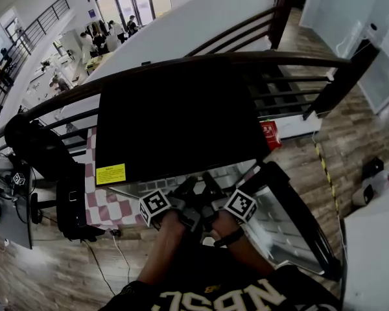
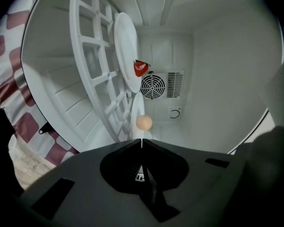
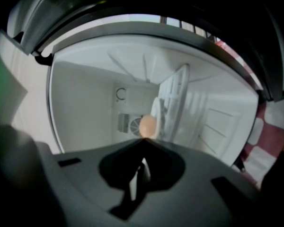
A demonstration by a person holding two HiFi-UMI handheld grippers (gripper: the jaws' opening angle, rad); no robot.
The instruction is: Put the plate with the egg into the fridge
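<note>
A white plate [image 2: 137, 109] carrying a tan egg [image 2: 144, 122] is inside the white fridge, just beyond my jaw tips. My left gripper [image 2: 142, 142] is shut on the plate's rim, which shows as a thin white line between its jaws. In the right gripper view the egg [image 3: 147, 126] and the plate [image 3: 156, 109] sit right past the tips, and my right gripper [image 3: 143, 143] is shut on the rim as well. From the head view both grippers, left [image 1: 181, 196] and right [image 1: 214, 196], reach side by side under the black fridge top [image 1: 175, 115]; the plate is hidden there.
Another white plate [image 2: 124, 46] with a red strawberry [image 2: 140, 68] rests on the white wire shelf [image 2: 92, 56]. A round fan vent [image 2: 153, 86] is on the back wall. The open fridge door [image 1: 285, 225] stands at the right. A checkered cloth [image 1: 110, 206] lies left of the fridge.
</note>
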